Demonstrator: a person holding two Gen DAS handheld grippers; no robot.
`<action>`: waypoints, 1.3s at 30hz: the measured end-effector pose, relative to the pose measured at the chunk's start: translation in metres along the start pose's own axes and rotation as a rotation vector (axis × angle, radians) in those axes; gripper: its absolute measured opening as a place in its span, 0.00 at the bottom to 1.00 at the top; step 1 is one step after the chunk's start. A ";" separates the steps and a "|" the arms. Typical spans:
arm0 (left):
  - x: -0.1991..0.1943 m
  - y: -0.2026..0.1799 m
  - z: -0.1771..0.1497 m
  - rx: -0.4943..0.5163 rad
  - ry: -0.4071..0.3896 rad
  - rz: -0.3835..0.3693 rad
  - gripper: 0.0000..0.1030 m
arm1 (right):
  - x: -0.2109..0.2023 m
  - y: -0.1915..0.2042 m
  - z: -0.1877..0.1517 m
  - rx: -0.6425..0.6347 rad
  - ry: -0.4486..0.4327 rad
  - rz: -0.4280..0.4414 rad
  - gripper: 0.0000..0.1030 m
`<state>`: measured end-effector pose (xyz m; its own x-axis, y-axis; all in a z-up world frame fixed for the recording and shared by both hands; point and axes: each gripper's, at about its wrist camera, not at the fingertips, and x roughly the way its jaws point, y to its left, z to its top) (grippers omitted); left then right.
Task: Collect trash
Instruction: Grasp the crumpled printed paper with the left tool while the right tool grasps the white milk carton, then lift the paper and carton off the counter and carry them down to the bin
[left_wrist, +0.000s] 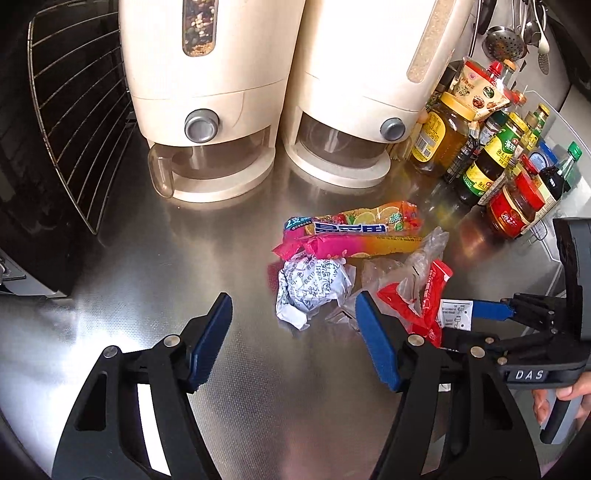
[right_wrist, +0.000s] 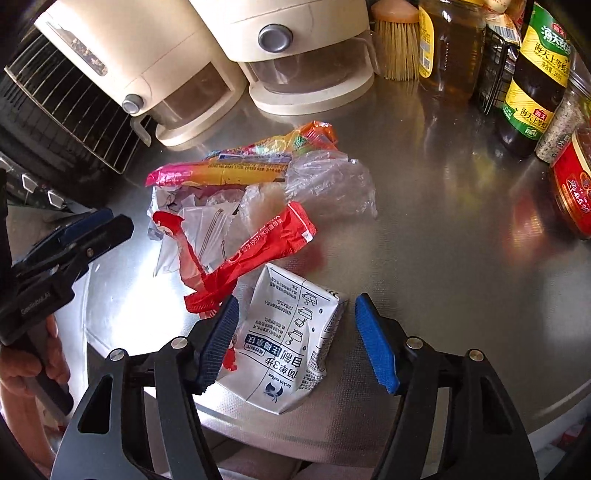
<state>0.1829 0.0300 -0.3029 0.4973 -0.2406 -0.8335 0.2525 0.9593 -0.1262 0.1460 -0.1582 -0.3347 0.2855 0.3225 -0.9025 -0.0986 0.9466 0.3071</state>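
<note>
A pile of trash lies on the steel counter (left_wrist: 184, 258). It holds a colourful candy wrapper (left_wrist: 354, 230), a crumpled white printed paper ball (left_wrist: 312, 288), clear plastic film (left_wrist: 417, 266) and a red wrapper (left_wrist: 428, 299). My left gripper (left_wrist: 291, 328) is open and empty, just in front of the paper ball. My right gripper (right_wrist: 295, 332) is open, with its fingers on either side of a white paper coffee bag (right_wrist: 288, 343) near the counter's front edge. The red wrapper (right_wrist: 251, 254), the plastic film (right_wrist: 328, 181) and the candy wrapper (right_wrist: 243, 162) lie beyond it. The right gripper also shows in the left wrist view (left_wrist: 491, 314).
Two cream grain dispensers (left_wrist: 221, 92) stand at the back. A wire rack (left_wrist: 74, 103) is at the left. Sauce bottles and jars (left_wrist: 491, 162) crowd the right side, with hanging utensils (left_wrist: 517, 33) above. A brush (right_wrist: 399, 40) stands by the bottles.
</note>
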 end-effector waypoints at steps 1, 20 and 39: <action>0.003 0.001 0.002 0.002 0.003 -0.002 0.63 | 0.003 0.001 -0.001 -0.009 0.011 -0.003 0.64; 0.054 -0.011 0.011 0.007 0.097 -0.074 0.47 | 0.000 -0.028 -0.014 0.023 0.023 -0.080 0.55; -0.011 -0.009 -0.041 -0.039 0.062 -0.011 0.44 | -0.038 -0.036 -0.035 0.016 -0.053 -0.043 0.51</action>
<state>0.1410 0.0305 -0.3150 0.4424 -0.2431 -0.8633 0.2247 0.9619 -0.1557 0.1051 -0.2048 -0.3225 0.3396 0.2806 -0.8978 -0.0704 0.9594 0.2732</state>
